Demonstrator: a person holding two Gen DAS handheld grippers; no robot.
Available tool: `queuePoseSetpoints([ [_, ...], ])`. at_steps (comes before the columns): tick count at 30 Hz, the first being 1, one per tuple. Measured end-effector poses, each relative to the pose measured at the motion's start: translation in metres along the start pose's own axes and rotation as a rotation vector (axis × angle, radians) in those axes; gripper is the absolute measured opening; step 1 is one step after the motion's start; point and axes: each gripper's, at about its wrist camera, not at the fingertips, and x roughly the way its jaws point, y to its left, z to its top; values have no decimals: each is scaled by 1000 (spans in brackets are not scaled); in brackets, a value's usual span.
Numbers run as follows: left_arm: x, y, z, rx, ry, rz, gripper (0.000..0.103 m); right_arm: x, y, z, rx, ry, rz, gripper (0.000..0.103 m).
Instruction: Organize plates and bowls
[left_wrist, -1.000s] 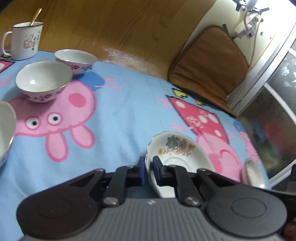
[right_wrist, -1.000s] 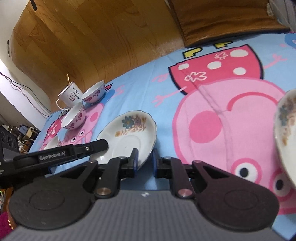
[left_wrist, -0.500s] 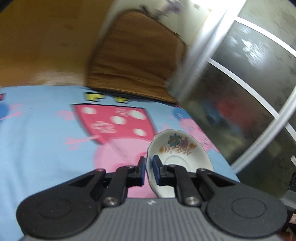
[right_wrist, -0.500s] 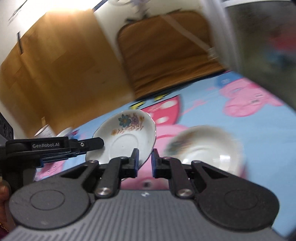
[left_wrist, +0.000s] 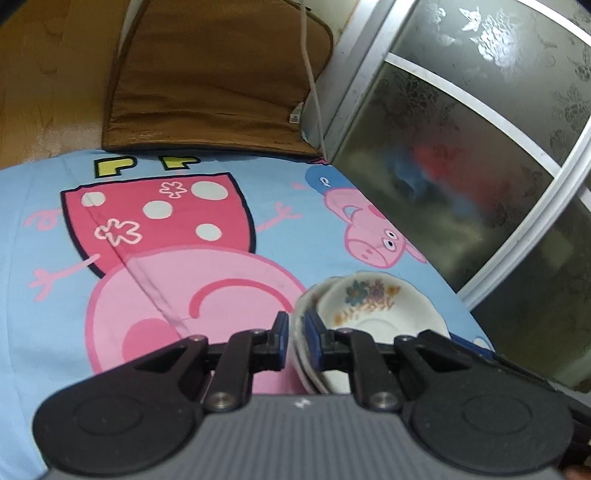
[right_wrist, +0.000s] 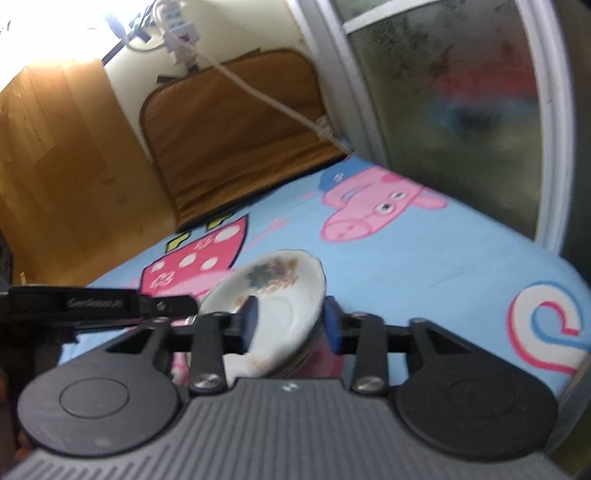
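Observation:
A white saucer (left_wrist: 373, 306) with a flower print is tilted over the rim of another white plate (left_wrist: 303, 300) near the table's right end. My left gripper (left_wrist: 295, 332) is shut on the saucer's near rim. In the right wrist view the same saucer (right_wrist: 280, 291) lies on stacked plate edges (right_wrist: 306, 356). My right gripper (right_wrist: 291, 325) straddles it. Its jaws are opening, and the blue pads (right_wrist: 332, 326) stand clear of the rim on both sides. A finger of the left gripper (right_wrist: 166, 308) reaches in from the left.
A blue cartoon-pig tablecloth (left_wrist: 147, 206) covers the table. A brown cushion (left_wrist: 207, 85) leans at the far end with a white cable (right_wrist: 266, 96) across it. A frosted glass sliding door (left_wrist: 461, 166) stands close along the right table edge (right_wrist: 569, 280).
Both grippers swung right, away from the bowls and mug, carrying the saucer to the plate by the glass door. The right jaws, shut before, have spread apart.

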Motion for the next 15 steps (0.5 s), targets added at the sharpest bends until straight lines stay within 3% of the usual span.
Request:
queuePoseSetpoints([
  [6,-17,17,2,-53,-32,13,11,-2,-8,2,-19,-18,-9,43],
  [11,-20,18,-1,-43,-24,4,11,-5,-19,0,44,20,-21,43],
  [15,-30,22,-7,-32,-33,28,11,-13,-10,2,26,-16,-7,43],
])
